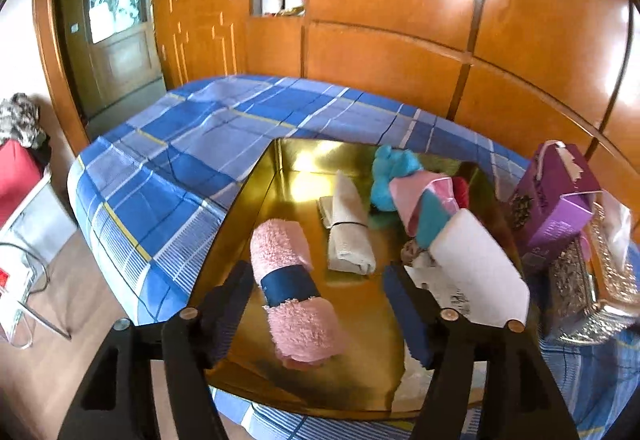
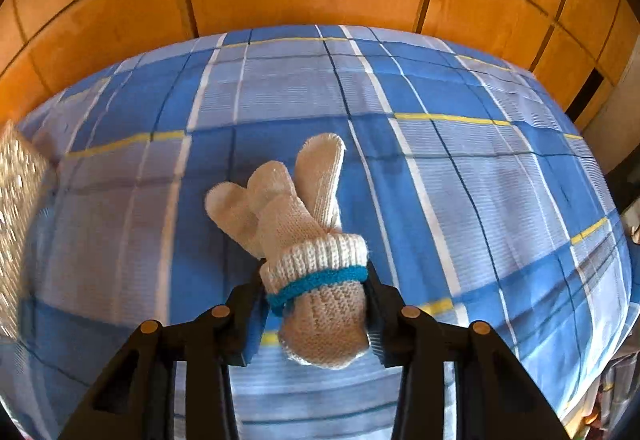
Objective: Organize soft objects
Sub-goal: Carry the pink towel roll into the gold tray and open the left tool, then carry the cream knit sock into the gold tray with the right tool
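A shiny gold tray [image 1: 360, 368] lies on the blue plaid bedspread [image 1: 168, 167]. In it lie a rolled pink towel with a dark blue band [image 1: 294, 292], a rolled beige cloth [image 1: 348, 236], a teal fluffy piece [image 1: 390, 171], a pink-and-teal fabric roll [image 1: 424, 203] and a white folded item [image 1: 476, 272]. My left gripper [image 1: 320, 300] stands open around the pink towel, its pads apart from it. In the right wrist view my right gripper [image 2: 316, 308] is shut on a bundled cream knit glove with a teal band [image 2: 316, 280], held above the bedspread [image 2: 480, 175].
A purple box [image 1: 556, 199] and a silver ornate box [image 1: 588, 288] stand right of the tray. Orange wooden wardrobe panels [image 1: 440, 19] rise behind the bed. A door [image 1: 116, 39] and a red item [image 1: 16, 171] are at far left. A silver box edge [image 2: 20, 191] shows left.
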Motion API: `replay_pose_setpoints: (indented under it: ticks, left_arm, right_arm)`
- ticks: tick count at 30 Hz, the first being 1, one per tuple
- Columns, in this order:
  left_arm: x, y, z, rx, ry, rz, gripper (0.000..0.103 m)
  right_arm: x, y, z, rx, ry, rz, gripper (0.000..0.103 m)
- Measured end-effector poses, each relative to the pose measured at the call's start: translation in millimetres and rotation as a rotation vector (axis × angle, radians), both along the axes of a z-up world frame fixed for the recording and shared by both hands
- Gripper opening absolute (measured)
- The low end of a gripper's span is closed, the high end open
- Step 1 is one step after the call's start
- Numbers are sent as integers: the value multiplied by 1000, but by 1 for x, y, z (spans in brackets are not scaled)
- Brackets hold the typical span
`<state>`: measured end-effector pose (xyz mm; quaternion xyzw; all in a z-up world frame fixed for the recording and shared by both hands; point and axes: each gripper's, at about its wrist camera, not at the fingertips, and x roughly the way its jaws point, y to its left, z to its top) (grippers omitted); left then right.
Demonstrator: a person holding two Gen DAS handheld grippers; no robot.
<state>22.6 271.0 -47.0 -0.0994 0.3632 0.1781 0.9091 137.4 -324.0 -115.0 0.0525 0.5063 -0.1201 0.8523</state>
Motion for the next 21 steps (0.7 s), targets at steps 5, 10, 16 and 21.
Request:
replay_pose_setpoints:
  ticks: [5,10,16,21]
  left_arm:
    - [-8,-11,7,14,-25,-28,71]
    - [-11,-20,9,20,-37,-51,73]
    - [-12,-26,9,19,-39,-69,74]
    - [-13,-25,8,15,-40,-67,75]
  right_arm:
    - [29,15,29,42,-15,26,42]
    - [58,52,68,50,-48,127,42]
    - [83,117,111,63,-71,288,41]
    - [89,180,138,122,-87,436,41]
